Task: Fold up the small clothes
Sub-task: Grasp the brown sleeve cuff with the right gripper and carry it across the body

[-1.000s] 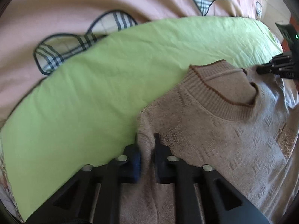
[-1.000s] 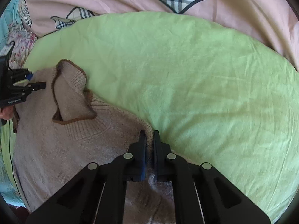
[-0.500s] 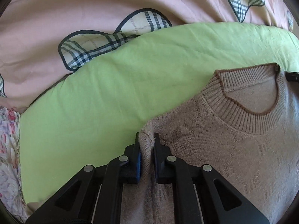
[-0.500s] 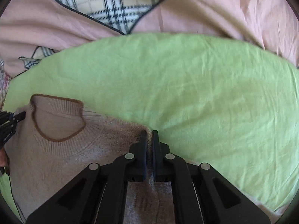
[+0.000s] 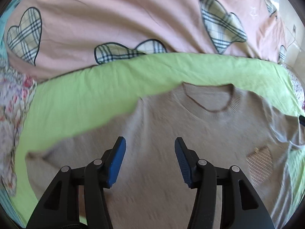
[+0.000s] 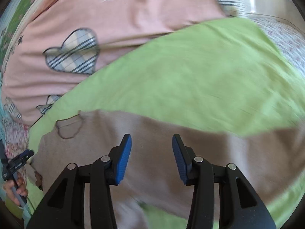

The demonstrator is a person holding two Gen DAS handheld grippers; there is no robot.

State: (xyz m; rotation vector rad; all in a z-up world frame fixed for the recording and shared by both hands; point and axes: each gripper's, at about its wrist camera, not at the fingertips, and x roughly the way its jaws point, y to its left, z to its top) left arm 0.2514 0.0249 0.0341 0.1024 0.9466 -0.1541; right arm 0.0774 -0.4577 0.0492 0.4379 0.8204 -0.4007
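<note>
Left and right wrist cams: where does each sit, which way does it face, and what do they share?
Left wrist: on the left tool, looking forward along its open fingers over the sweater toward the neck hole; own fingers in view, right tool tip at far right edge.
Right wrist: on the right tool, open, over the sweater's right side; own fingers show, and the left tool in a hand at far left.
Shared: sweater, green sheet, pink quilt.

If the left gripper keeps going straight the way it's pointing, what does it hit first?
Most likely the beige sweater spread on the green sheet. The open left gripper points at its chest, below the collar, though depth is unclear.
</note>
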